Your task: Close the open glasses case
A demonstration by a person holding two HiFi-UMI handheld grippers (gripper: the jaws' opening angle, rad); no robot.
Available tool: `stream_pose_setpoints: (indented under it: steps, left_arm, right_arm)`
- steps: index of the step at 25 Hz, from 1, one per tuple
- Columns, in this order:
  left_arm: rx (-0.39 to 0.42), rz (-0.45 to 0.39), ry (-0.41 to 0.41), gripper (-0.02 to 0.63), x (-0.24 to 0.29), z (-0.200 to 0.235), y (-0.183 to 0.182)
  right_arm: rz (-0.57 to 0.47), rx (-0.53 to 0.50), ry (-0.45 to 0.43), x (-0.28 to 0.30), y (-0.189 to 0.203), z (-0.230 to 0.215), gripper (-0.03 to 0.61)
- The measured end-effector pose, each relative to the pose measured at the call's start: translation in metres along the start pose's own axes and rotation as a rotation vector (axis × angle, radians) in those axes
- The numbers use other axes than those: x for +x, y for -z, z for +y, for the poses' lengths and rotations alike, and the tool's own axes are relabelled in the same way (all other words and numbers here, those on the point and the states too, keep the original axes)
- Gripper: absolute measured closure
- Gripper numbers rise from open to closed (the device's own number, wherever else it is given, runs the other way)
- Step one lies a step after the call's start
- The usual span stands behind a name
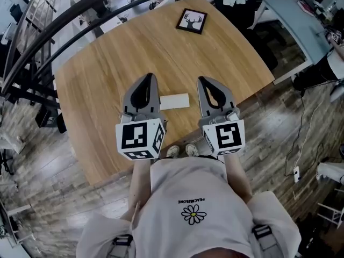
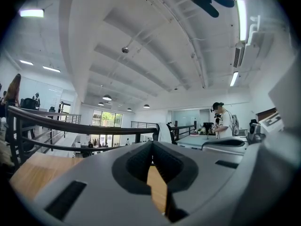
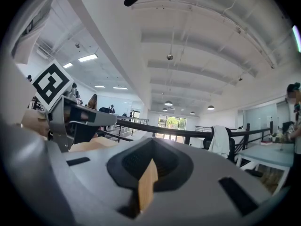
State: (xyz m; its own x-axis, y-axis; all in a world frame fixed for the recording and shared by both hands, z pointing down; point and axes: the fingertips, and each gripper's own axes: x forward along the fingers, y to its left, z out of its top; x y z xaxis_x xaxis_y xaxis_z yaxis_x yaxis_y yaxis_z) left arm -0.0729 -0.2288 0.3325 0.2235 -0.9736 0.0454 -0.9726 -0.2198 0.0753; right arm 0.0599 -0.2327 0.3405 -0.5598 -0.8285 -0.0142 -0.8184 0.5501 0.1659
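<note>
One wooden worktop (image 1: 102, 74) carries everything here, and two hand-held grippers reach level over its near edge, side by side and pointing away from the person. The left hand-held gripper (image 1: 149, 78) comes first: its own view shows the two jaws brought together, their tips meeting with nothing between them and only a sliver of wood showing through the gap behind the tips. It has one marker cube (image 1: 140, 138) at its rear. Just to its right lies one glasses case (image 1: 176, 101), a flat white oblong resting on the wood in the space between the two grippers. The case's left end runs up against the left gripper's side as seen from the head view, and neither gripper's tips are on it. Whether its lid stands open or lies down cannot be made out from above. Further back on the worktop, well apart from the case, lies one framed picture (image 1: 192, 20) with a black border and a dark antlered head on white. The right hand-held gripper (image 1: 202, 80) stands to the right of the case. Its own view also shows both jaws closed tip to tip and empty. It likewise bears one marker cube (image 1: 224, 137). Below the worktop's near edge, between the two cubes, two shoes (image 1: 182, 150) show on the plank floor (image 1: 37, 187).
</note>
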Motion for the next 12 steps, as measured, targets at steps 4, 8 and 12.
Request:
stream_pose_setpoints:
  steps: [4,8,12]
  left_arm:
    - [-0.001,0.013,-0.001,0.597,0.0037,0.0003,0.0027]
    - [0.001,0.015,0.002,0.597,0.0055,-0.0005,0.0041]
    - [0.005,0.016,0.006,0.597,0.0092,-0.001,0.0053]
  right_arm:
    - [0.006,0.001,-0.007,0.0026,0.0015,-0.0007,0.572]
    - [0.011,0.001,-0.008,0.0028,0.0043,-0.0015,0.572]
    - [0.01,0.005,-0.003,0.0041,0.0065,-0.004,0.572]
